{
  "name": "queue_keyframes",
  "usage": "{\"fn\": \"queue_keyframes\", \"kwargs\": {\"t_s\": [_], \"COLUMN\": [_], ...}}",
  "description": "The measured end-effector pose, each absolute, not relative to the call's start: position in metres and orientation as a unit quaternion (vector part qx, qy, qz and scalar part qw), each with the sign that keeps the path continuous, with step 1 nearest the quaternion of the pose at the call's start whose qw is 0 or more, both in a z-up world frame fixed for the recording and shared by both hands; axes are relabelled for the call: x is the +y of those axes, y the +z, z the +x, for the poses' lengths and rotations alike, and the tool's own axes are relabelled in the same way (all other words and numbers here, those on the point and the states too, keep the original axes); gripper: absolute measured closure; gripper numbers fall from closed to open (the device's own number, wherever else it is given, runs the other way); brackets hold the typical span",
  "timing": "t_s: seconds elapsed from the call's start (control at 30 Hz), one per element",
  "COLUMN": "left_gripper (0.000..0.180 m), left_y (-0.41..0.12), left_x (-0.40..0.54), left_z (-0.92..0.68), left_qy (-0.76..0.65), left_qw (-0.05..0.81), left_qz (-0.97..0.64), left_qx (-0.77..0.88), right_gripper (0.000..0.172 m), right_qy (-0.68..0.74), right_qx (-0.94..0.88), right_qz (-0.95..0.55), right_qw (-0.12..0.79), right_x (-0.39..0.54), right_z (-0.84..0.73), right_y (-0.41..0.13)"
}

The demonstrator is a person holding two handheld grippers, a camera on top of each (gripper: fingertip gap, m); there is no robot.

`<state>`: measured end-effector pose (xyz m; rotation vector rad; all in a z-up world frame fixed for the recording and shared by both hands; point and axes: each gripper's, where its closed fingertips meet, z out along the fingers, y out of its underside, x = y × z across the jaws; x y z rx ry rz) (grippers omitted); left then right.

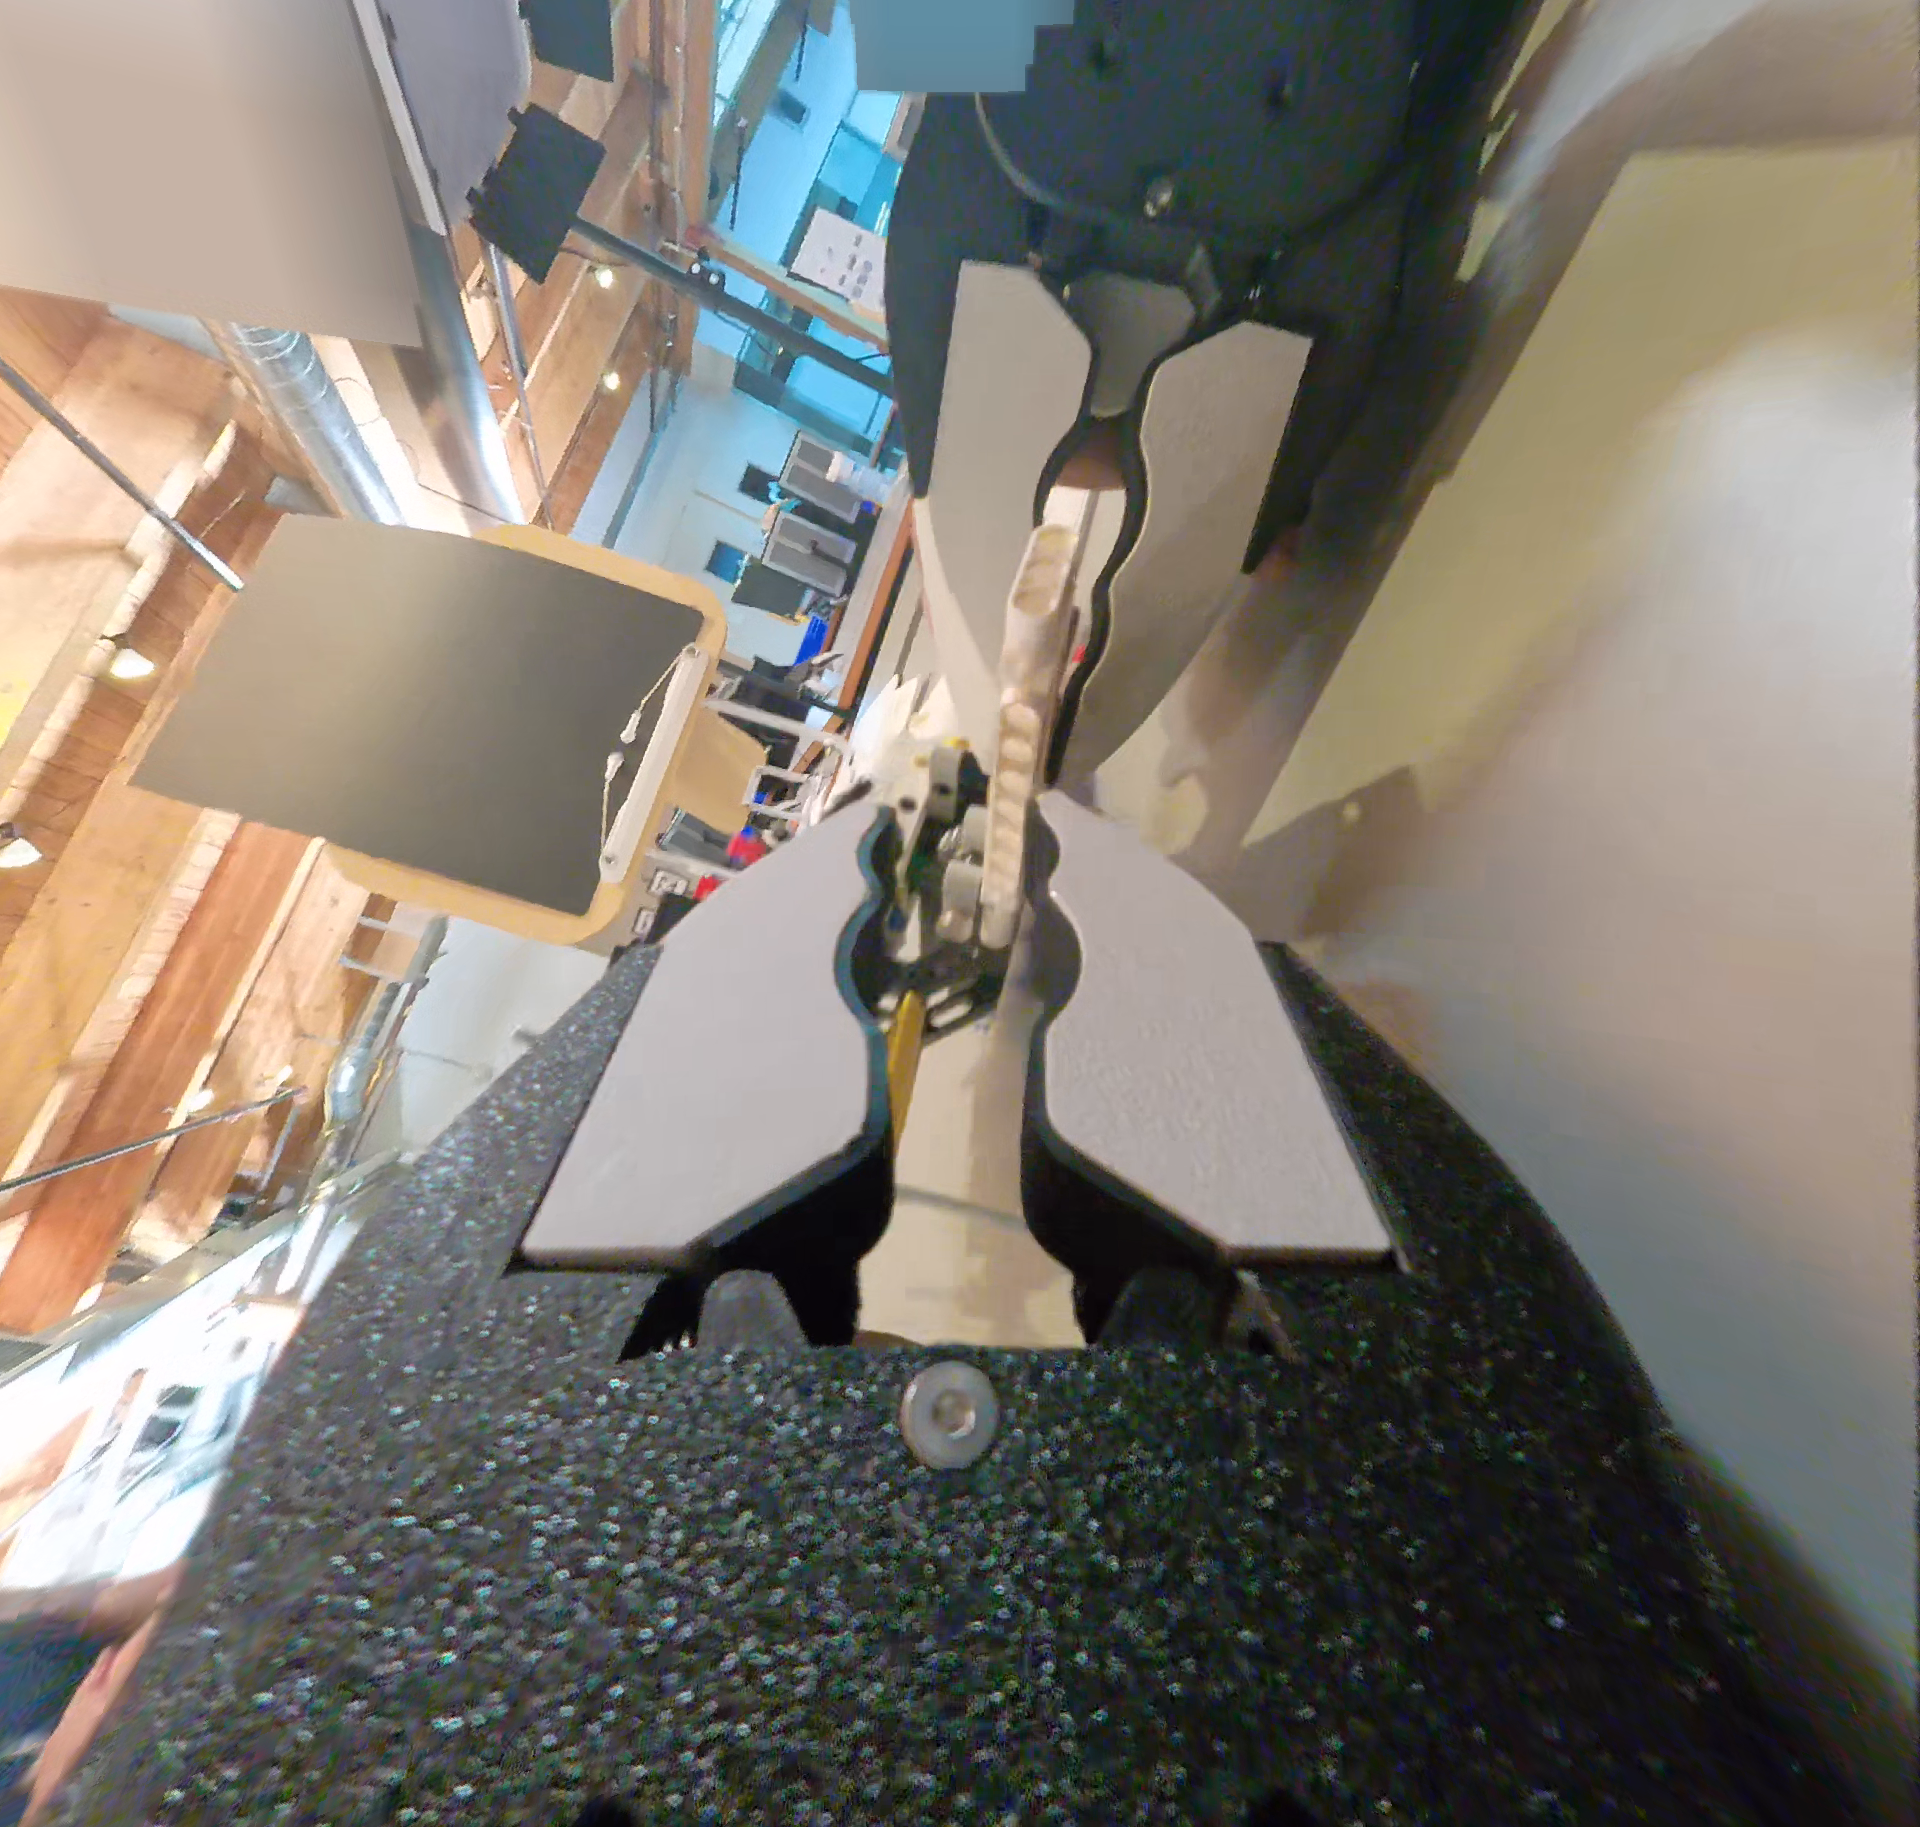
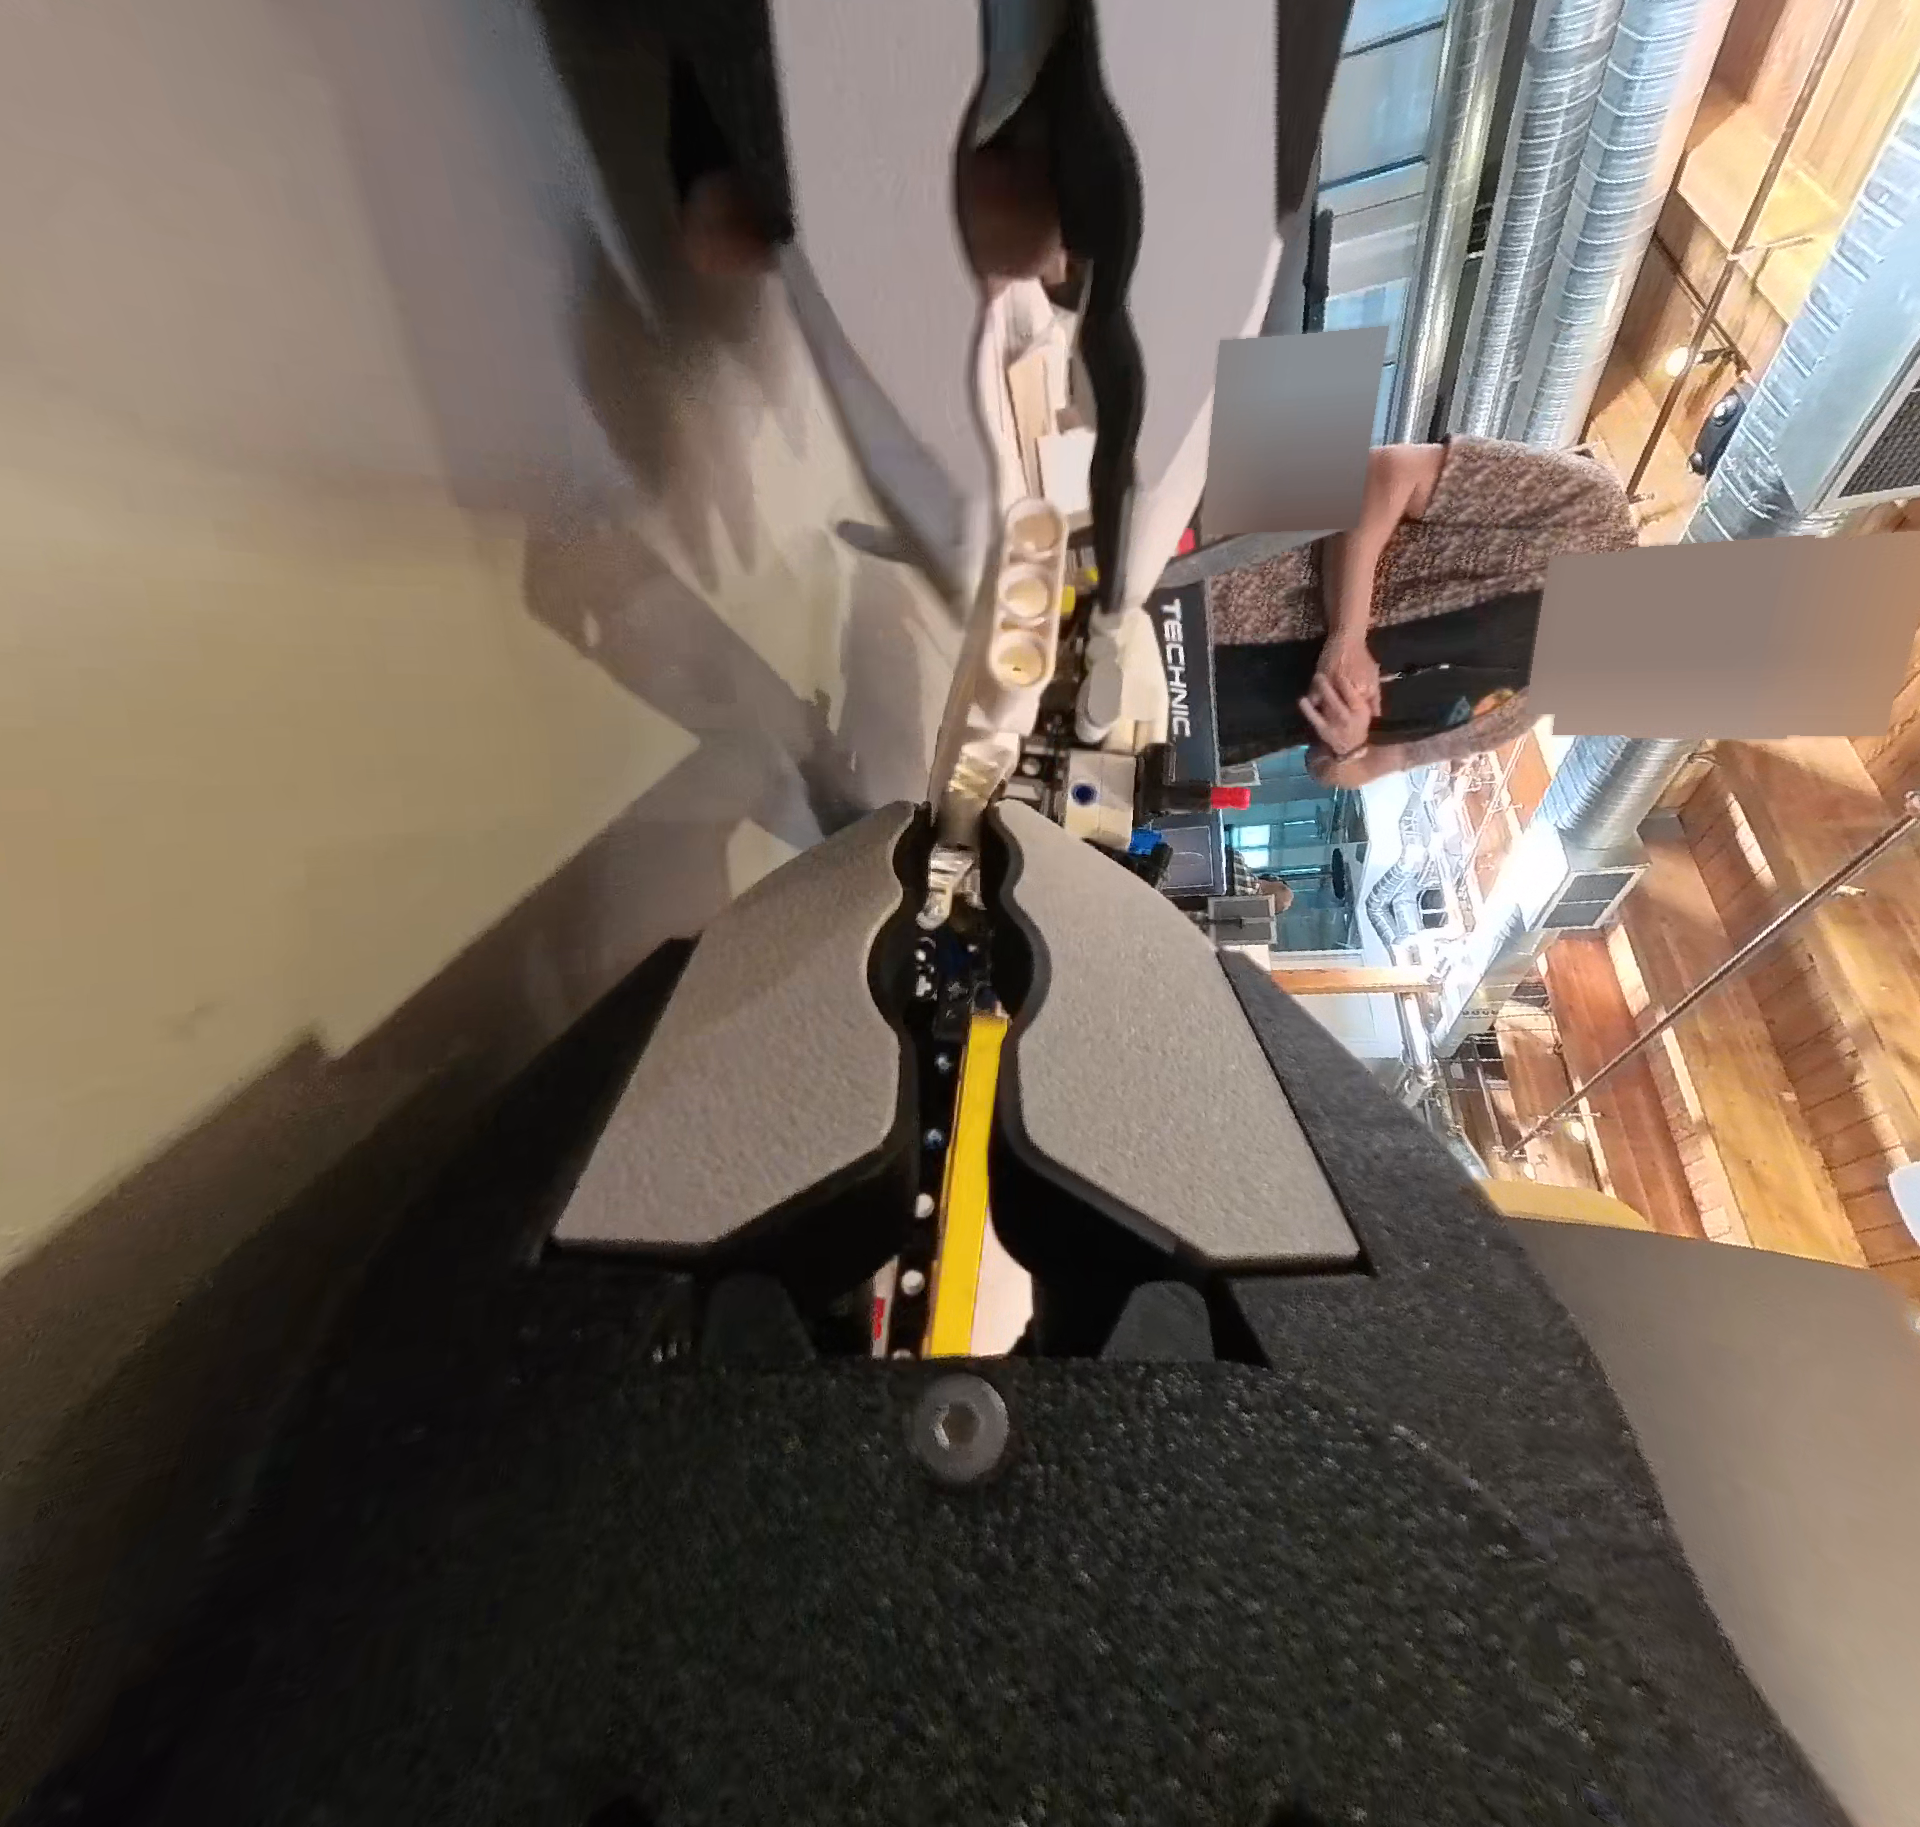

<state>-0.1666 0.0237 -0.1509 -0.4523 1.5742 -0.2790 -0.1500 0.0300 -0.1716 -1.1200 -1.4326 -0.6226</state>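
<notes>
A white beam with a row of holes (image 1: 1023, 738) runs between both grippers, which face each other tip to tip. My right gripper (image 2: 956, 821) is shut on the near end of the white beam (image 2: 1023, 593); its pads press on both sides. My left gripper (image 1: 966, 821) is open: the beam lies along its right finger (image 1: 1122, 946), with a gap to its left finger (image 1: 769, 967). In the right wrist view the left gripper (image 2: 1049, 572) stands around the beam's far end without pinching it. A grey and black model part (image 1: 951, 842) sits between the left fingers.
A yellow beam (image 2: 966, 1185) and a black holed beam (image 2: 930, 1154) lie below my right gripper. A pale surface (image 2: 312, 530) fills the left. A person (image 2: 1455, 582) stands beyond a dark box (image 2: 1184, 676). A black wood-framed panel (image 1: 416, 707) is at left. Only a small space, under 4 cm, lies between the two pairs of fingers.
</notes>
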Motion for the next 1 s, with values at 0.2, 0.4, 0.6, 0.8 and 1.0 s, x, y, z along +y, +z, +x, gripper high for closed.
{"fn": "queue_keyframes", "kwargs": {"t_s": [0.2,0.4,0.6,0.8,1.0], "left_gripper": [0.153,0.142,0.140,0.143,0.141], "left_y": [-0.136,-0.129,-0.155,-0.149,-0.132], "left_x": [0.070,0.061,0.049,0.058,0.058], "left_z": [-0.200,-0.203,-0.164,-0.153,-0.145], "left_qy": [-0.145,-0.073,0.004,-0.064,-0.143], "left_qw": [0.684,0.716,0.689,0.682,0.670], "left_qz": [-0.323,-0.264,-0.213,-0.305,-0.353], "left_qx": [0.638,0.642,0.693,0.662,0.638], "right_gripper": [0.164,0.163,0.162,0.160,0.159], "right_qy": [-0.277,-0.273,-0.244,-0.211,-0.121], "right_qx": [-0.627,-0.617,-0.582,-0.567,-0.570], "right_qz": [-0.463,-0.474,-0.498,-0.513,-0.559], "right_qw": [0.562,0.567,0.595,0.609,0.590], "right_x": [0.028,0.028,0.032,0.034,0.043], "right_z": [-0.151,-0.145,-0.139,-0.135,-0.132], "right_y": [-0.176,-0.173,-0.157,-0.139,-0.122]}}
